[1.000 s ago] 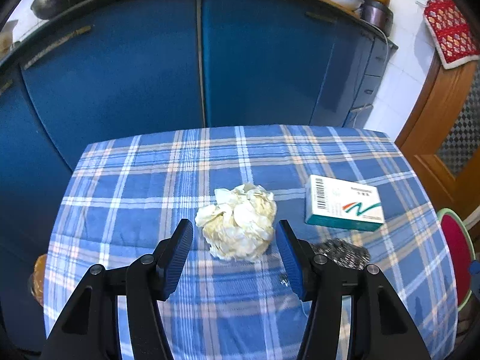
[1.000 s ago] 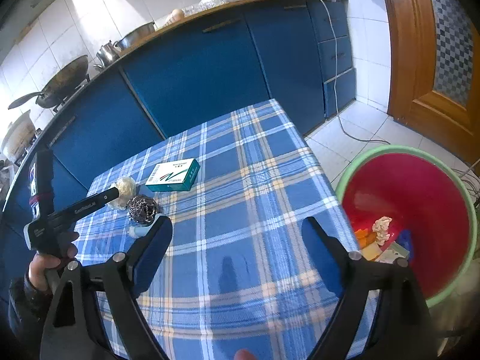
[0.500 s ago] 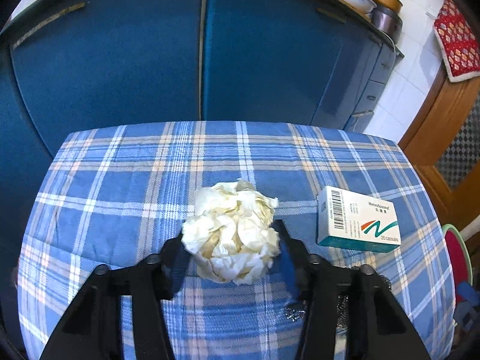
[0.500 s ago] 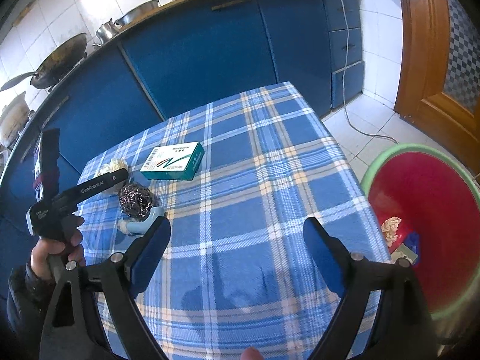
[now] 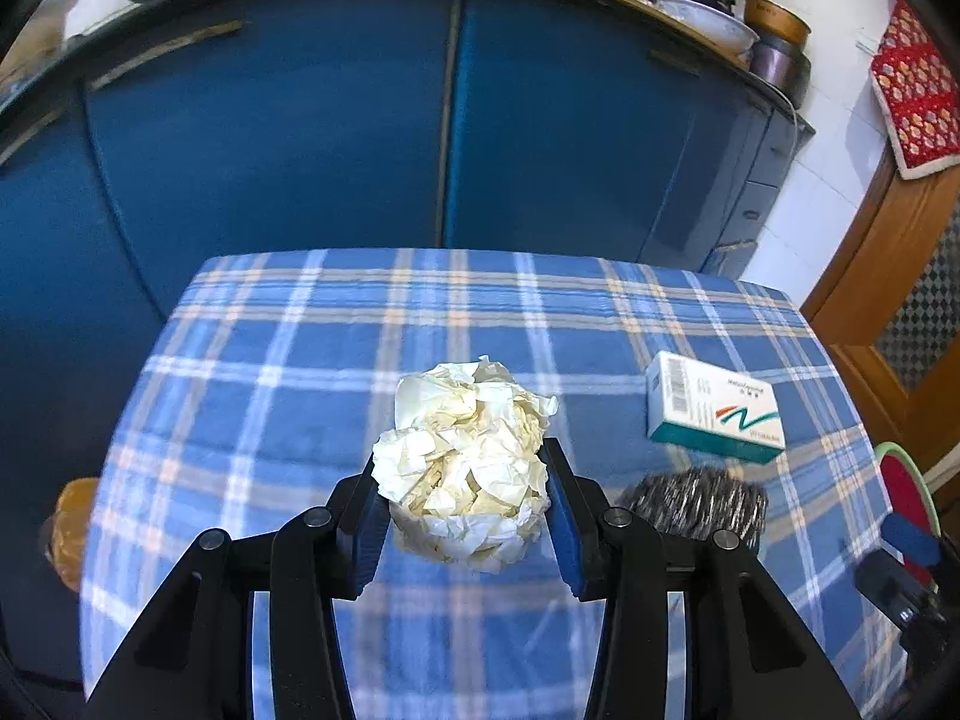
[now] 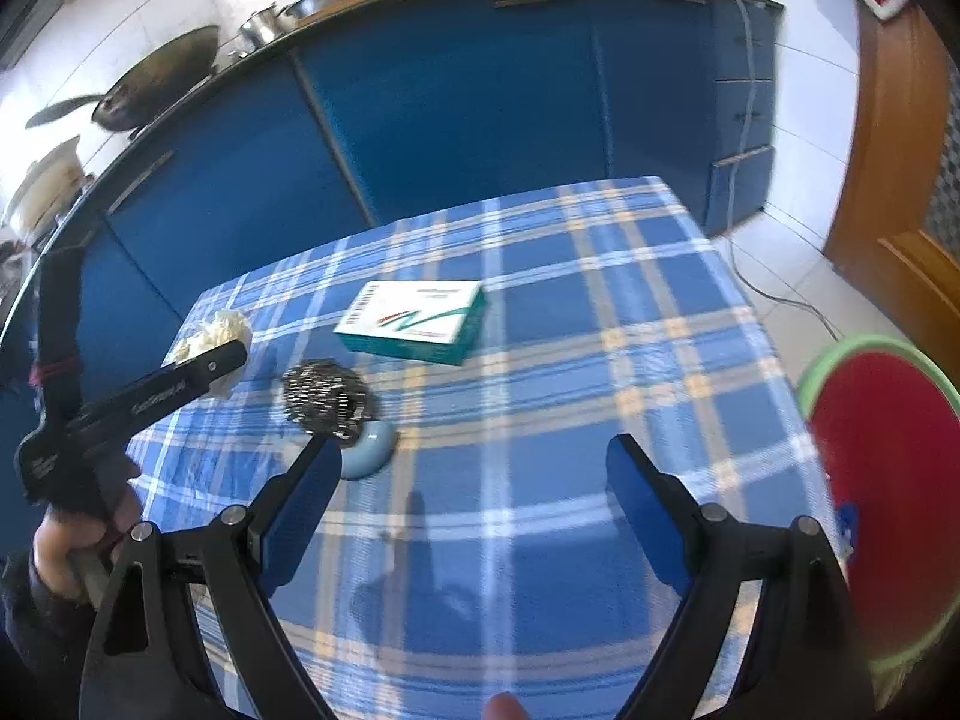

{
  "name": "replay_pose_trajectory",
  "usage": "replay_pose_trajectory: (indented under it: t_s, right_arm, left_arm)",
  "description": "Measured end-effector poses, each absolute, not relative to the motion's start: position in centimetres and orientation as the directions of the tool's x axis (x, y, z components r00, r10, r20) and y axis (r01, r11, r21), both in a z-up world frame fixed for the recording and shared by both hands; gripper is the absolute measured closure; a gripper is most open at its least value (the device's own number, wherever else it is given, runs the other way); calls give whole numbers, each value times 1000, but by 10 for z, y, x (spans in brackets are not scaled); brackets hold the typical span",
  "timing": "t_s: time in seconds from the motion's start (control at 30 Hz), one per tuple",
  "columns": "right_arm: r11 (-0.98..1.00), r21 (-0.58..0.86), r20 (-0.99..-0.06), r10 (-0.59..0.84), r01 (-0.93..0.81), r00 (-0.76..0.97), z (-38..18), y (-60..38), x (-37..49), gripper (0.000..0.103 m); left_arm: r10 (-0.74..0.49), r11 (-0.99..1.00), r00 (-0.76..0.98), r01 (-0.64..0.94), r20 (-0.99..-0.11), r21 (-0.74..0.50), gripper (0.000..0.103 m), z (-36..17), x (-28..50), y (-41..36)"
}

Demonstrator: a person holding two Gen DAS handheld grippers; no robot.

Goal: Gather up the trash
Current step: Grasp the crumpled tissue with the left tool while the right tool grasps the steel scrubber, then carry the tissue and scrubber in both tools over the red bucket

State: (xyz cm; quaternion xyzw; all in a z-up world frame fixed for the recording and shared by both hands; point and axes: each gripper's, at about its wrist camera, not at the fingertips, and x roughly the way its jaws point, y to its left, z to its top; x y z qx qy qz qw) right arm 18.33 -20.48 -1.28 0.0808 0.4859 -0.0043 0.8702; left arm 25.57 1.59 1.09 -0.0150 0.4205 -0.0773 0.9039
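Blue kitchen cabinets (image 5: 300, 138) back a checked-cloth bench (image 5: 288, 396) where the left claw (image 5: 459, 504), just closing, clamps a crumpled paper ball (image 5: 465, 468) mid-bench, best lifted gently toward the red bin (image 6: 888, 480); the right claw (image 6: 474, 480) gapes empty.

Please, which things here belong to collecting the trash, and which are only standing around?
Part of the job:
crumpled paper ball, between the left gripper's just-closing pads
medicine box
steel scourer
red bin
right gripper, open

Only lying about:
wok
checked tablecloth
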Motion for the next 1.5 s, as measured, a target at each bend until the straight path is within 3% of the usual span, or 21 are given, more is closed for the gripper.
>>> replay_pose_trajectory:
  t_s: [0.5, 0.63, 0.87, 0.97, 1.2, 1.5]
  right_arm:
    - [991, 119, -871, 130, -54, 474, -44, -135, 223, 14]
    - [992, 108, -874, 129, -72, 468, -51, -127, 229, 22]
    - [992, 108, -890, 128, -71, 438, -65, -124, 235, 53]
    - [991, 115, -887, 134, -71, 441, -66, -125, 235, 59]
    - [990, 120, -875, 139, -71, 463, -56, -126, 231, 69]
    - [987, 132, -840, 158, -87, 520, -30, -125, 214, 70]
  left_arm:
    - [-138, 990, 617, 56, -775, -131, 56, 7, 223, 57]
    - [-136, 989, 614, 46, -777, -137, 56, 4, 222, 61]
    - [-144, 988, 611, 47, -779, -146, 56, 1, 221, 62]
    - [-146, 988, 610, 49, -779, -147, 56, 1, 222, 61]
    - [-151, 987, 621, 51, -769, -153, 56, 6, 217, 61]
    - [-169, 984, 636, 66, -753, -166, 56, 17, 206, 57]
